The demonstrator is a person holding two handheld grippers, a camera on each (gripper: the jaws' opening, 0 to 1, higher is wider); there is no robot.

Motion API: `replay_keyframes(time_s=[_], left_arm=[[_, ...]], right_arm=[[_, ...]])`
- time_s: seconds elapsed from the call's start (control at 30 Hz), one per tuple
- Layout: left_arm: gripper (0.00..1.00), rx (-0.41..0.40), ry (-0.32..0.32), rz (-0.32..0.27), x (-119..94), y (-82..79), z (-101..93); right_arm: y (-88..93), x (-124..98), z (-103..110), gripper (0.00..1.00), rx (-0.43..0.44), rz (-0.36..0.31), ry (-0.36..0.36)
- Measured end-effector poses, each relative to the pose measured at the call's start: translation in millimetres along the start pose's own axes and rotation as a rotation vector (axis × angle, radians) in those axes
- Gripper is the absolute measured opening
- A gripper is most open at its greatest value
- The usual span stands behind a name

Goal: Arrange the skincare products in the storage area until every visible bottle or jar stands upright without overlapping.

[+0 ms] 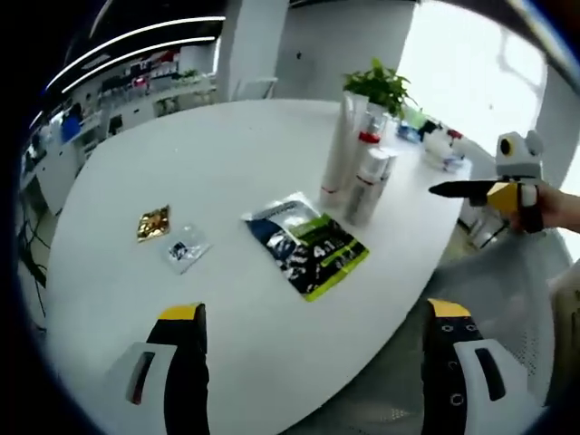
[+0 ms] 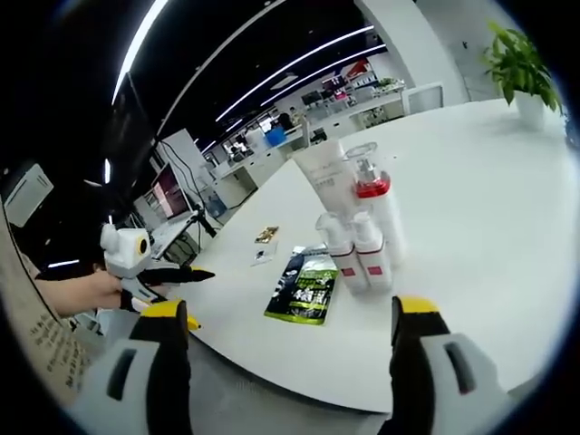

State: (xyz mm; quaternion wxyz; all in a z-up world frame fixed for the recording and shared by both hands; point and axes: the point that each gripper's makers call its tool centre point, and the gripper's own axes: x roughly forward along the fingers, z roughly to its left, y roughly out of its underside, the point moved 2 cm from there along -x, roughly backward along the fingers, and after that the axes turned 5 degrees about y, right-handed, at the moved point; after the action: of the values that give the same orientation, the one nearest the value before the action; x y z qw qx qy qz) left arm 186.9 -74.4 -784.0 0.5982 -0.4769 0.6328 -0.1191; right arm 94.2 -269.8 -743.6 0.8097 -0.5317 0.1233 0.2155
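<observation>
A tall white tube (image 1: pixel 342 145) and slim white bottles (image 1: pixel 368 186) stand upright in a tight cluster on the white table (image 1: pixel 208 154). The right gripper view shows the tube (image 2: pixel 319 170), a red-collared bottle (image 2: pixel 373 198) and two small pink-labelled bottles (image 2: pixel 344 254) touching side by side. A green-and-black sachet pack (image 1: pixel 310 246) (image 2: pixel 304 290) lies flat in front of them. My left gripper (image 1: pixel 315 311) is open over the near table edge, holding nothing. My right gripper (image 2: pixel 292 308) is open and empty, off the table's edge, short of the bottles.
A gold sachet (image 1: pixel 154 222) (image 2: pixel 265 235) and a small clear sachet (image 1: pixel 186 247) (image 2: pixel 263 256) lie flat to one side. A potted plant (image 1: pixel 381 86) (image 2: pixel 517 63) and small items (image 1: pixel 439 145) sit beyond the bottles. Each gripper (image 1: pixel 453 190) (image 2: pixel 195 273) appears hand-held in the other's view.
</observation>
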Motion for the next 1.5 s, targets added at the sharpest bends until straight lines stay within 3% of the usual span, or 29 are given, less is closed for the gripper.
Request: replay_keyframes(time_s=[0.63,0.8,1.17,1.27,1.33,1.5], left_arm=[[0.97,-0.141,-0.084,-0.138,-53.2,6.6,15.6],[0.96,-0.165,-0.096,-0.139,-58.0,14.2,18.6],[0.95,-0.167,-0.111,-0.145,-57.9,10.1,20.4],[0.96,-0.251,-0.093,-0.188,-58.3,4.9,21.3],[0.96,-0.257,-0.089,-0.207,-59.3,2.7,22.2],[0.93,-0.251,-0.093,-0.180,-56.1,3.9,20.5]], right_arm=[[4.3,3.4,13.6,0.92,-0.055,0.021,0.000],[4.8,4.1,14.4,0.92,-0.062,0.019,0.005],[6.5,4.7,15.3,0.91,-0.083,0.024,0.016],[6.7,4.8,14.7,0.91,-0.085,0.024,0.018],[7.3,4.6,14.2,0.91,-0.084,0.027,0.019],[5.7,5.5,8.4,0.91,-0.095,0.015,0.027]])
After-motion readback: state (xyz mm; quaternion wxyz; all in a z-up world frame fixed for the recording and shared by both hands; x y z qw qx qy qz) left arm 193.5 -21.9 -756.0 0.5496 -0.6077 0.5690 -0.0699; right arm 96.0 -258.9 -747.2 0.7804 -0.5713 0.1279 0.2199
